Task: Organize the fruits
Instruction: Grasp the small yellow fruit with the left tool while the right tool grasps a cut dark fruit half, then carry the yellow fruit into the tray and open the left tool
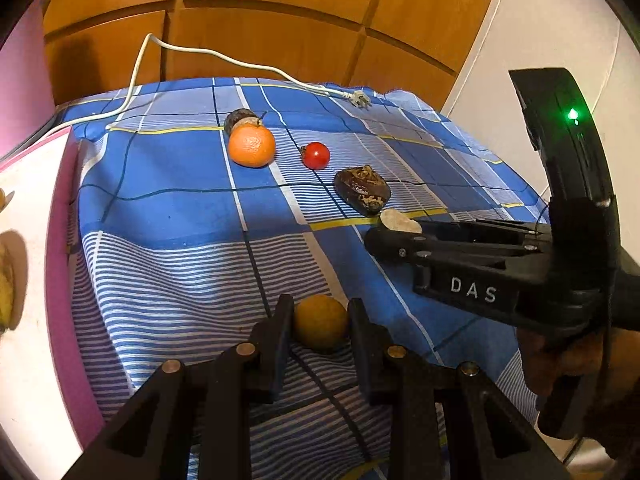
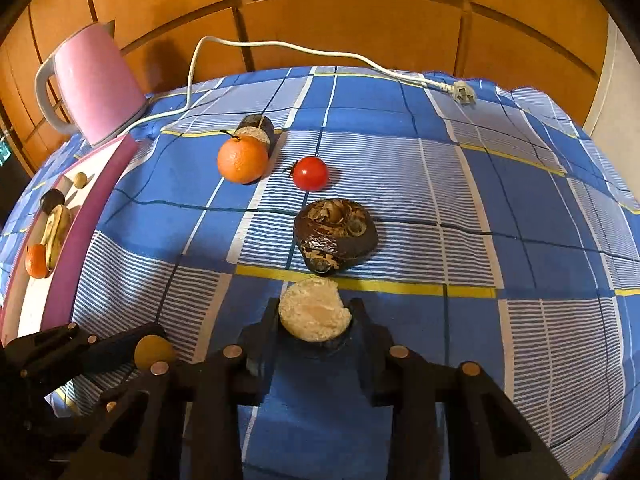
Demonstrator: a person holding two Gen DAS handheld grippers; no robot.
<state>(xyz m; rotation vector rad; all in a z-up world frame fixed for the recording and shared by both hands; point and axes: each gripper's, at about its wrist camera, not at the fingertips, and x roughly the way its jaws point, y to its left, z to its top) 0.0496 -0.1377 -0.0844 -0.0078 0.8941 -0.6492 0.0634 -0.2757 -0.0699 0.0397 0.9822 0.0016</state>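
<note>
While the left gripper [image 1: 321, 322] holds a small yellow fruit [image 1: 321, 321] clamped between its fingers just over the checked cloth [image 1: 168, 264], we see from the left wrist the right gripper [image 1: 394, 229] reaching in from the side, a pale cut fruit [image 1: 400, 221] at its tips, beside a dark shrivelled fruit [image 1: 362, 189], a tomato [image 1: 316, 155] and an orange [image 1: 252, 145]. From the right wrist we find those jaws closed against the cut fruit [image 2: 314, 309], its pale face up; how firmly the pads bite on its dark rind is hard for us to judge. The pink-rimmed tray [image 2: 86, 216] at the far left already holds several pieces, beside a pink kettle [image 2: 94, 80]. Our worry: a shallow pinch could let the half slip on lifting, or a sideways sweep could knock the dark fruit [image 2: 334, 238] just beyond it.
</note>
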